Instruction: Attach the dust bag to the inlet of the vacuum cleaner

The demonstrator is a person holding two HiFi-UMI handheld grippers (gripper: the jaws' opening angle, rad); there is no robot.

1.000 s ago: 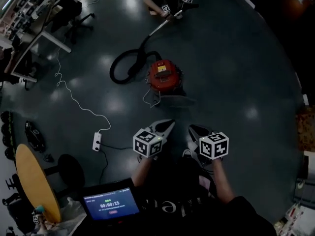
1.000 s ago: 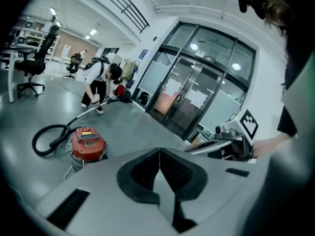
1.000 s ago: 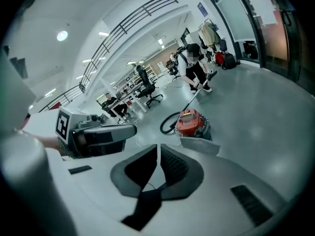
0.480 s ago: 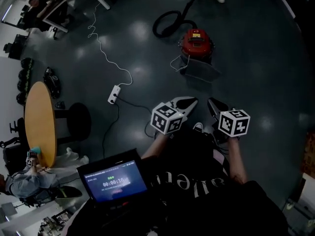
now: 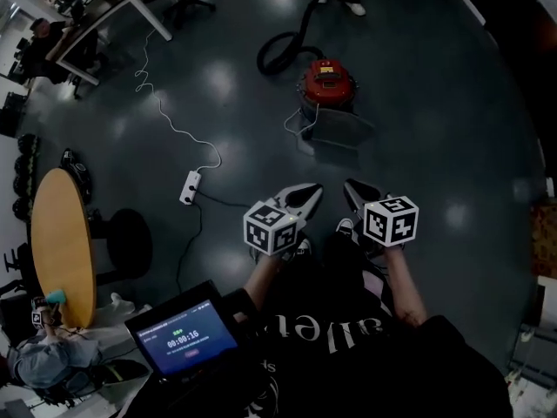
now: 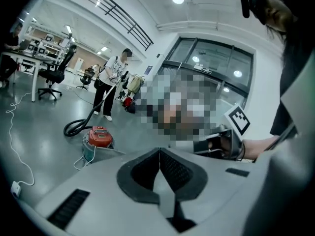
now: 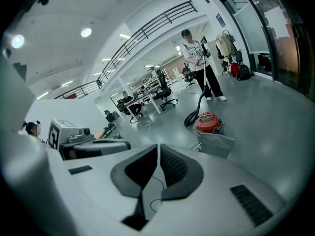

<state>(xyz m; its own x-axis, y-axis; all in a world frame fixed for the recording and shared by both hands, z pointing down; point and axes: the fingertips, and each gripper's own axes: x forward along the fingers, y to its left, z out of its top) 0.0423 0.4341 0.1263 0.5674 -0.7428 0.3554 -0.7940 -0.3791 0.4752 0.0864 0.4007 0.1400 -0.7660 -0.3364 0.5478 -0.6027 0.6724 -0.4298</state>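
The red vacuum cleaner (image 5: 328,84) stands on the dark floor ahead of me, with its black hose (image 5: 280,52) curling off to the left. A grey dust bag (image 5: 338,129) lies on the floor against its near side. Both show in the left gripper view, vacuum cleaner (image 6: 100,136) and dust bag (image 6: 92,152), and in the right gripper view, vacuum cleaner (image 7: 209,122) and dust bag (image 7: 216,143). My left gripper (image 5: 306,193) and right gripper (image 5: 352,187) are side by side, well short of the bag. Each is shut and holds nothing.
A person (image 7: 199,65) stands beyond the vacuum cleaner holding the hose wand. A white power strip (image 5: 189,187) and its cable lie on the floor to the left. A round wooden table (image 5: 61,246) is at the near left, desks and chairs (image 5: 104,11) at the far left. A timer screen (image 5: 183,336) hangs below me.
Both grippers have travelled across the floor together and risen a little, still shut. The vacuum cleaner now sits higher in the head view, and the wooden table and power strip have shifted.
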